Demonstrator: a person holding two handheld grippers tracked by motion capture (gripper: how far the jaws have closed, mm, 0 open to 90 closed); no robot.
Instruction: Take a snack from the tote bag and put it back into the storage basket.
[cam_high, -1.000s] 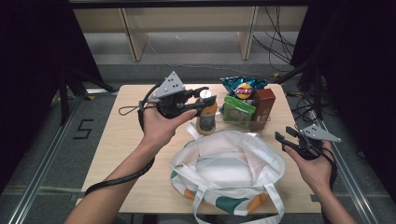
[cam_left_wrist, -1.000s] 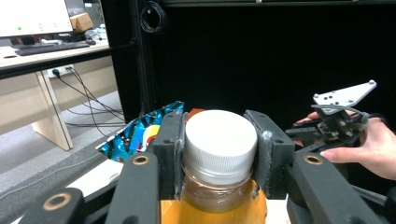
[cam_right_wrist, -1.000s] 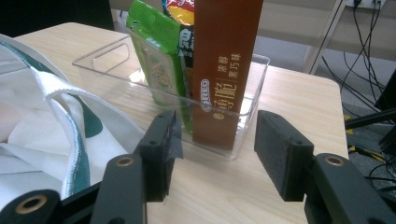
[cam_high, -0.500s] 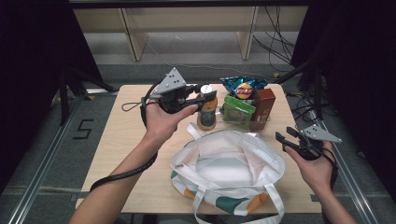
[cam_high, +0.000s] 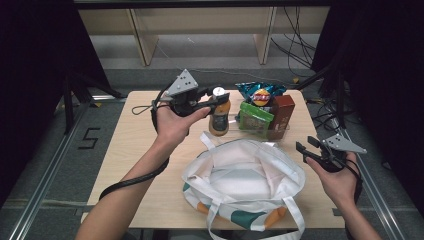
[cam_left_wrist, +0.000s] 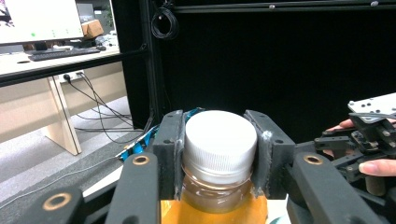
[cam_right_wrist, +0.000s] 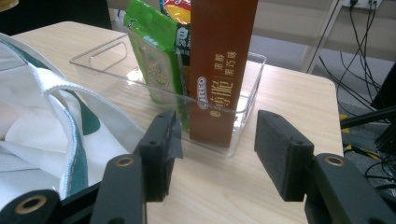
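Up top, left gripper (cam_high: 216, 100) clamped on the white cap of a juice bottle (cam_high: 219, 119), standing on the wooden table (cam_high: 125, 145) beside a clear tray (cam_right_wrist: 233, 135) of snacks. Lower right, right gripper (cam_high: 306, 148) held with jaws apart, gripping nothing, near the open white tote bag (cam_high: 245, 175).

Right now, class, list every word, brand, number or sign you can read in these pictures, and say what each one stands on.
"OREO": on the brown box standing in the clear tray, white lettering low on its face.
Chinese characters beside it on the same box: visible, but I cannot read them with confidence.
"5": marked on the floor left of the table.
Green packet and blue snack bag: print too blurred to read.
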